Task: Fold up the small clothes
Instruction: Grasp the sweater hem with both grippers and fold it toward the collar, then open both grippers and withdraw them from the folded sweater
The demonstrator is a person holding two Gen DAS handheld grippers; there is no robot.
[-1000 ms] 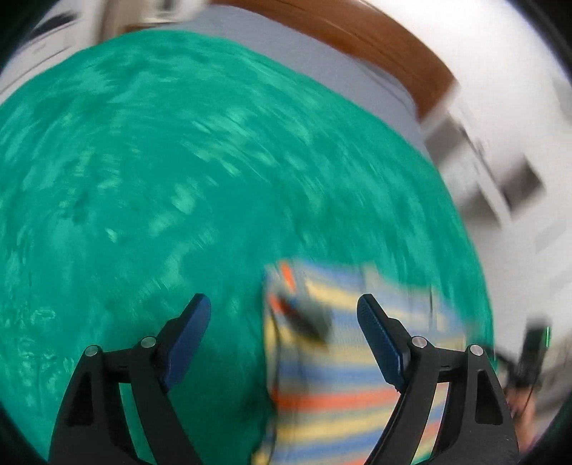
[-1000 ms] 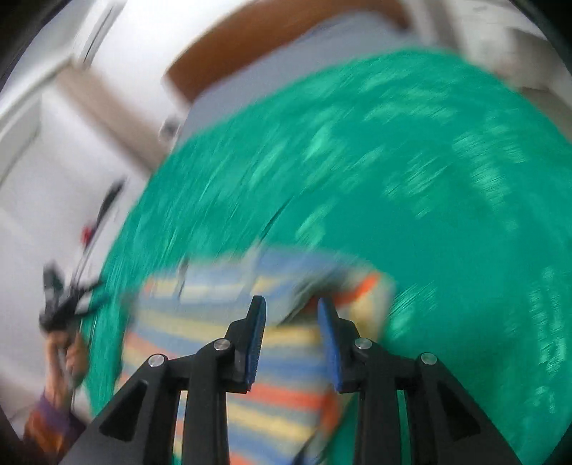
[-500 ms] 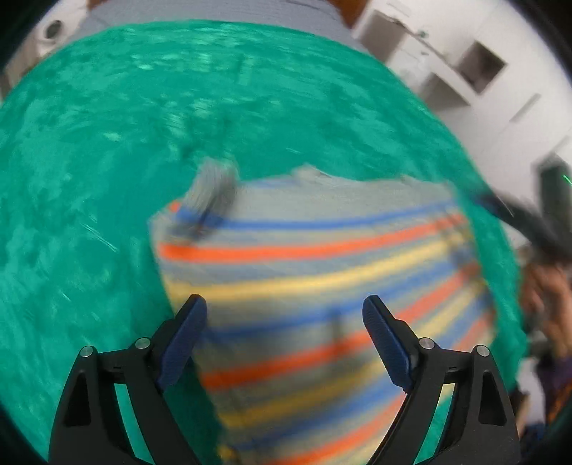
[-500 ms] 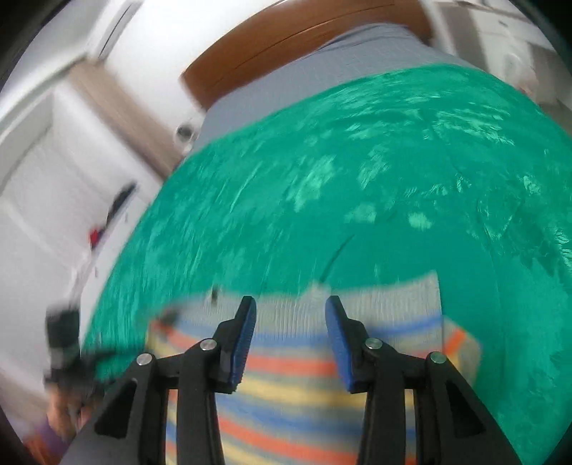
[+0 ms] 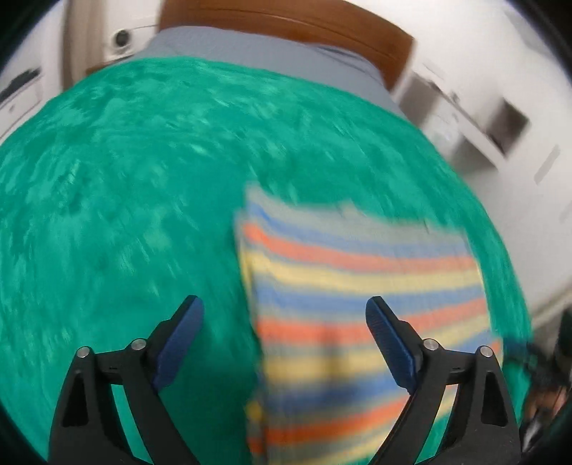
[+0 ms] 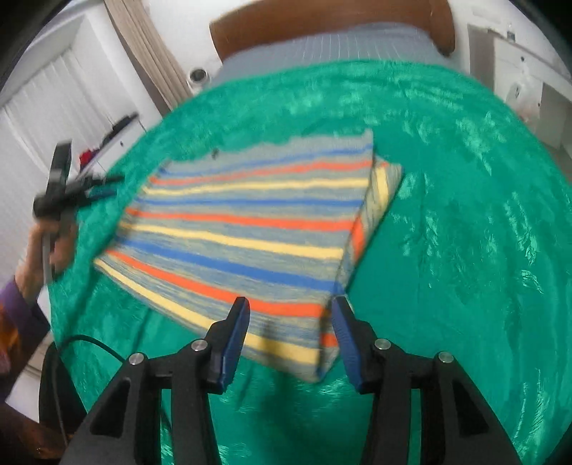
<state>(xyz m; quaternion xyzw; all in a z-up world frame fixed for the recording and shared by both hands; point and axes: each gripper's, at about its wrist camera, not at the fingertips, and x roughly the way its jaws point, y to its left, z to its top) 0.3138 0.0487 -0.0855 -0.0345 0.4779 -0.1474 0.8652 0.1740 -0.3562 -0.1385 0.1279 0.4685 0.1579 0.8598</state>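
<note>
A: Striped garment (image 6: 250,229) first: it lies folded flat on the green blanket (image 6: 464,214) that covers the bed, left of the middle in your right wrist view, with a doubled layer sticking out along its right edge.

B: How much room do you have around it?

A: Plenty of bare blanket to the right and at the far side, up to the grey sheet (image 6: 321,46) and wooden headboard (image 6: 321,21). On the left the blanket's edge is near, with white furniture beyond it.

B: What can't you make out?

A: Your left wrist view is smeared; the garment (image 5: 357,304) there shows only blurred stripes, and its near end runs out of the picture.

B: And your grippers?

A: Your right gripper (image 6: 291,336) hangs over the garment's near right corner, jaws opening, pads clear of the cloth. Your left gripper (image 5: 284,339) has its jaws wide and opening, with nothing held; the garment's left edge shows between its fingers.
</note>
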